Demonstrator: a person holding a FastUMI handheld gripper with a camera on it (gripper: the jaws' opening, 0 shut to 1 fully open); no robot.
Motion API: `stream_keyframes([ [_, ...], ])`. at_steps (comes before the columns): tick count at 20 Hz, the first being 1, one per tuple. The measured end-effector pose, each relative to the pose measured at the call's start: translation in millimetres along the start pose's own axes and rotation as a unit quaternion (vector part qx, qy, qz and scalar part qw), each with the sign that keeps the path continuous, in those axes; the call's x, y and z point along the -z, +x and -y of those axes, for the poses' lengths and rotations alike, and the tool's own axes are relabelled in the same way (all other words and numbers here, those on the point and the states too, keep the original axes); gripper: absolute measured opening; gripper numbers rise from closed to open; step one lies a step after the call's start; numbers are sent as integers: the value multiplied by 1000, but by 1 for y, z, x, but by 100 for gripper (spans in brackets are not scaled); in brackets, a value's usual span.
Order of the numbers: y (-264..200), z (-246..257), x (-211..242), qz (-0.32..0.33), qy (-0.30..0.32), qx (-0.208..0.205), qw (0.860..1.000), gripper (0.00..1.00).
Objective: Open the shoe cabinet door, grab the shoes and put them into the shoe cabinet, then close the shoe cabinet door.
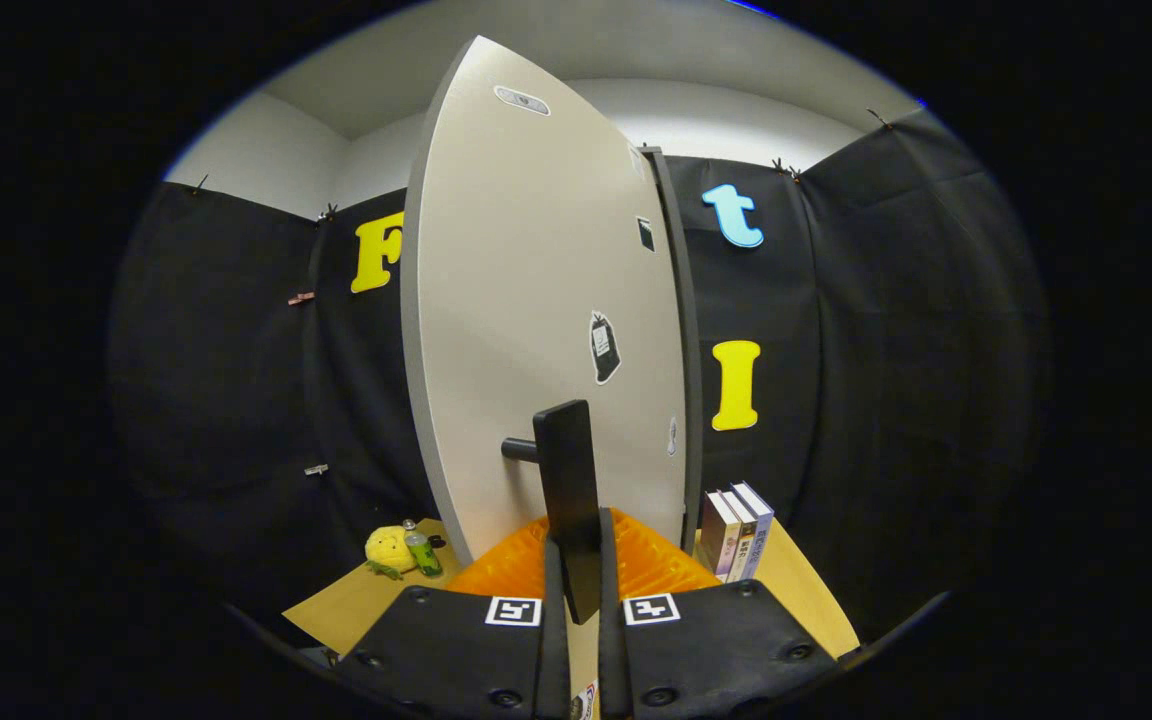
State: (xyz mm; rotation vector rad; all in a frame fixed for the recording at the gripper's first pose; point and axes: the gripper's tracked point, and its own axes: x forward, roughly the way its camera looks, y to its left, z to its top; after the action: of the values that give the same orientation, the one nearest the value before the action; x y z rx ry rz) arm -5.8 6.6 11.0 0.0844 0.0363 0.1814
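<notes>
Firmly, tongs clamped on door handle.

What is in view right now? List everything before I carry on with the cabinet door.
cabinet door: one, pale grey, swung partly open, straight ahead of the gripper
door handle: one, black bar, between the gripper's fingers
stickers: a few, dark and light, on the door face
orange pad: one, ribbed, on the table at the foot of the door
books: three, upright, right of the door
plush toy: one, yellow, left of the door
small bottle: one, green, beside the plush toy
table: one, tan
gripper: one, fingers closed on the door handle
</notes>
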Motion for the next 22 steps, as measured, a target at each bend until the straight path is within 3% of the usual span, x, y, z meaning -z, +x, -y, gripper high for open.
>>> stream_keyframes([
  [9, -14, 80, -12, 13, 40, 55, 998, 12],
  [22, -26, 112, -13, 10, 28, 37, 999, 9],
])
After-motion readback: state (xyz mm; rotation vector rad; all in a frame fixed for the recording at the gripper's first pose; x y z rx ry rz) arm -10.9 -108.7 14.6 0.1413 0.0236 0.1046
